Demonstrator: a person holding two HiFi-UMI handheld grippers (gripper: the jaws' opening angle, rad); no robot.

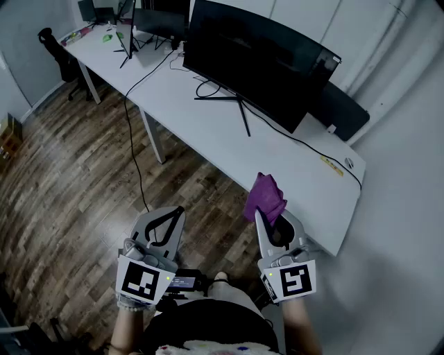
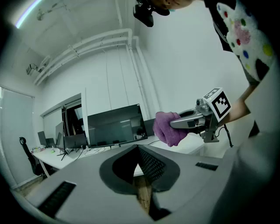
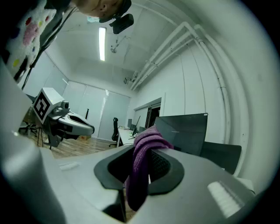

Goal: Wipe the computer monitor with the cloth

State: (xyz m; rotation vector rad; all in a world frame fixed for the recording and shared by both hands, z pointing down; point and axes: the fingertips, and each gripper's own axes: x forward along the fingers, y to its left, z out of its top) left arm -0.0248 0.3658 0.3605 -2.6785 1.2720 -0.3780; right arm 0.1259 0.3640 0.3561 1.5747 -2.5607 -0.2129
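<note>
Two grippers hover short of the white desk (image 1: 208, 139), the right gripper (image 1: 268, 219) clamped on the one purple cloth (image 1: 264, 195), the left gripper (image 1: 175, 215) closed on nothing, the single large monitor (image 1: 257, 62) well ahead, where a hard press could rock its thin stand (image 1: 241, 111) or drag the cloth loose.

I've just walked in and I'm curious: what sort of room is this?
Probably an office or lab workroom: long white desks along the wall, a large dark computer monitor on the nearest, more screens farther along, and a black office chair.
</note>
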